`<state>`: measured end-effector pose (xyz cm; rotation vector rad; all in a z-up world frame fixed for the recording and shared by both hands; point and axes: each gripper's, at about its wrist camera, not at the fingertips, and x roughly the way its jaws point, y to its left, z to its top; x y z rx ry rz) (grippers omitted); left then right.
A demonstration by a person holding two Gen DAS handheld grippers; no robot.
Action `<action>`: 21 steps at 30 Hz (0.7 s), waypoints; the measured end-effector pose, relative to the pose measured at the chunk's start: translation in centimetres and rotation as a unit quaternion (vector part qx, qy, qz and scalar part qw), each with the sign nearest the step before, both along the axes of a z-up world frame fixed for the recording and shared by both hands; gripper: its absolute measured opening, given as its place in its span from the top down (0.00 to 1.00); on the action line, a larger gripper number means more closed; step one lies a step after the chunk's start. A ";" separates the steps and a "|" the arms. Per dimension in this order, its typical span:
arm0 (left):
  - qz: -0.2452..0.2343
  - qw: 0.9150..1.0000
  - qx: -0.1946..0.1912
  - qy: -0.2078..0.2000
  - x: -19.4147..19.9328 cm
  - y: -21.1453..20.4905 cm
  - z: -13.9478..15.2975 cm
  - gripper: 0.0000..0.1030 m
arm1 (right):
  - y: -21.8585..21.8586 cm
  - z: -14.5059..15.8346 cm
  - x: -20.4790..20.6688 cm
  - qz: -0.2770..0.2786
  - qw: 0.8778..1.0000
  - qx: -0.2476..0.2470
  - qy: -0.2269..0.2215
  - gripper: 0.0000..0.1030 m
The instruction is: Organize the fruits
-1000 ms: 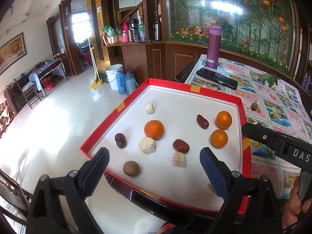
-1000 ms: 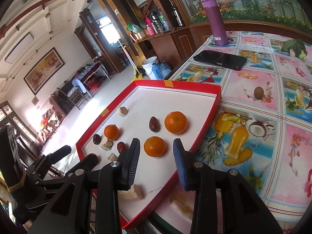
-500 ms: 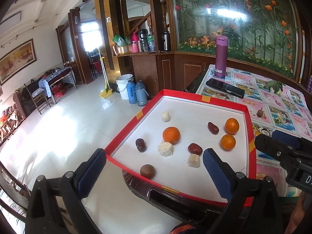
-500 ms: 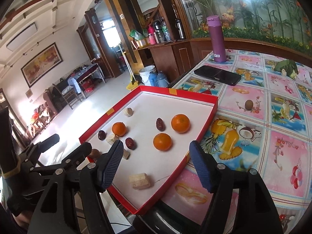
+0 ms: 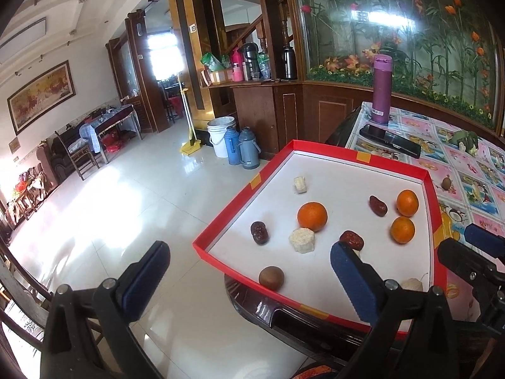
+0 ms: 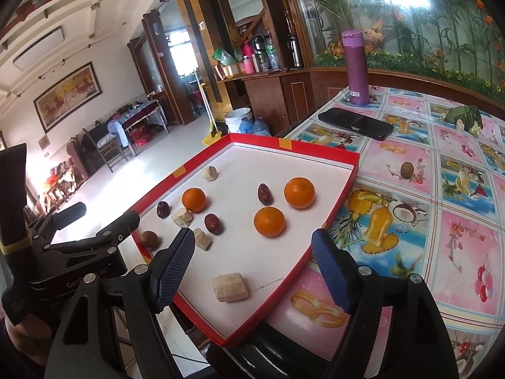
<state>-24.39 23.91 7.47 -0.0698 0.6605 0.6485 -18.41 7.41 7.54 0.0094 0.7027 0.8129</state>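
Both grippers, left (image 5: 249,271) and right (image 6: 252,262), hung spread and empty; round orange tangerines (image 6: 269,221) could roll off across the red-rimmed white tray (image 6: 328,221) if nudged.

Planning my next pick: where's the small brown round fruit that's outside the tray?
In the right wrist view, the brown fruit sits on the tablecloth just right of the red tray, nearer than the black phone.

The tray (image 6: 341,186) sits on the table (image 6: 442,221) straight ahead of both tongs. In it, two oranges (image 6: 269,221) lie ahead of the right tongs (image 6: 252,271) with a date (image 6: 264,193) just behind them — a third orange (image 5: 312,216) lies ahead of the left tongs (image 5: 246,284). Right of the tray lies a nut (image 6: 406,169); beyond it, a phone (image 6: 355,123) and, farther back, a bottle (image 6: 356,68).
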 end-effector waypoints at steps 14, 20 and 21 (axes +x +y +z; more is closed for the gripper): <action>0.018 1.000 -0.003 -0.004 -1.0 1.5 0.3 0.00 | 0.6 0.1 -0.5 -0.010 1.000 -0.007 -0.027 0.19; 0.040 0.999 -0.005 -0.011 -1.6 2.2 0.5 0.00 | 1.3 0.7 -1.4 -0.007 0.999 -0.009 -0.042 0.19; 0.041 0.999 -0.004 -0.012 -1.7 2.2 0.5 0.00 | 1.4 0.8 -1.6 -0.004 0.999 -0.008 -0.043 0.19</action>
